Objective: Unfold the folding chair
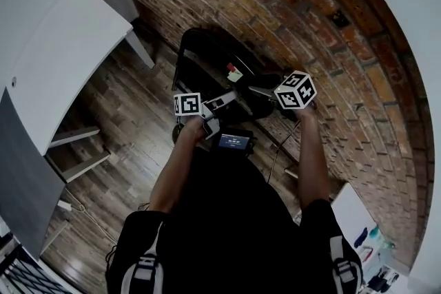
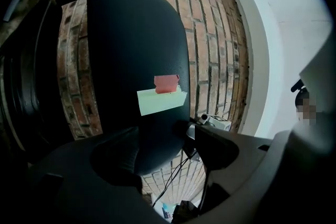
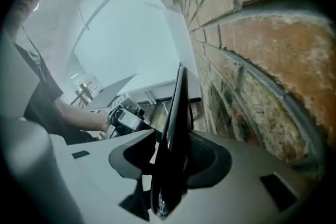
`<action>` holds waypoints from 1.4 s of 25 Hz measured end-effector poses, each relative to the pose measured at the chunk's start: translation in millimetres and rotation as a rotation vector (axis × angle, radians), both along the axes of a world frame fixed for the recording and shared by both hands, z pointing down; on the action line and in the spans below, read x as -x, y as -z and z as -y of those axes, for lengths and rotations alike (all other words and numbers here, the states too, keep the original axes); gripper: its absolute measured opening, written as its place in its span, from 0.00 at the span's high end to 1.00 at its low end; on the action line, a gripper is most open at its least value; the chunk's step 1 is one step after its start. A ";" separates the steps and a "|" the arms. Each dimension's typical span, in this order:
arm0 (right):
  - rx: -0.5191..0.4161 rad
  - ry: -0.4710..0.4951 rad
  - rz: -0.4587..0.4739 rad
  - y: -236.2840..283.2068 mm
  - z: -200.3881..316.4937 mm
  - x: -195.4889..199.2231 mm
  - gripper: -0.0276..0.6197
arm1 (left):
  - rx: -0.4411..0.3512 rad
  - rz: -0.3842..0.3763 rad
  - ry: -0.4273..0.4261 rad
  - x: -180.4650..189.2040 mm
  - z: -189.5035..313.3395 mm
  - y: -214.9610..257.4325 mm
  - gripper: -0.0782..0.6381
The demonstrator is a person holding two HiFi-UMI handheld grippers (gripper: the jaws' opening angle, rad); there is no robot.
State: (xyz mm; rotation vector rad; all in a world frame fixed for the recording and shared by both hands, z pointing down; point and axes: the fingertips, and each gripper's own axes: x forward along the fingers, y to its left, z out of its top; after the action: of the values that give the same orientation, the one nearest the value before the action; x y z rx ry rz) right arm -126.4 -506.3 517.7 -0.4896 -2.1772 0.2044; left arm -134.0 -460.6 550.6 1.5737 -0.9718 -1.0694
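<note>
Chair point(image 1: 210, 55), black, folding, beside red brick wall point(image 1: 324, 31).
Right gripper point(image 3: 170, 165) jaws clamp its thin edge; left gripper point(image 2: 163, 149) jaws stand apart at its rounded panel.

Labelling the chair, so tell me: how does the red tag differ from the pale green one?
The red tag is small and squarish; the pale green tag is wider, a slanted strip. Red sits above, green just below. Both stick on the chair's black panel.
</note>
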 end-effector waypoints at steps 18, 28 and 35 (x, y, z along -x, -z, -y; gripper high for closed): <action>0.379 -0.084 -0.118 6.0 -10.8 62.2 0.67 | 0.006 -0.088 0.055 15.7 -11.0 -9.2 0.42; 0.248 -0.118 -0.164 0.3 -11.9 68.6 0.79 | 0.180 -0.048 0.186 37.5 -38.9 -84.2 0.42; 0.223 -0.117 -0.175 2.0 -23.5 65.9 0.79 | 0.490 -0.017 0.261 38.4 -47.9 -172.1 0.37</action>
State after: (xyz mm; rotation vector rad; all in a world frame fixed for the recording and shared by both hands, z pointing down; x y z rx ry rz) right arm -192.3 -482.9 515.7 -0.4502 -2.0219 0.5387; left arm -172.4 -412.7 722.7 1.0563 -1.3372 -0.9239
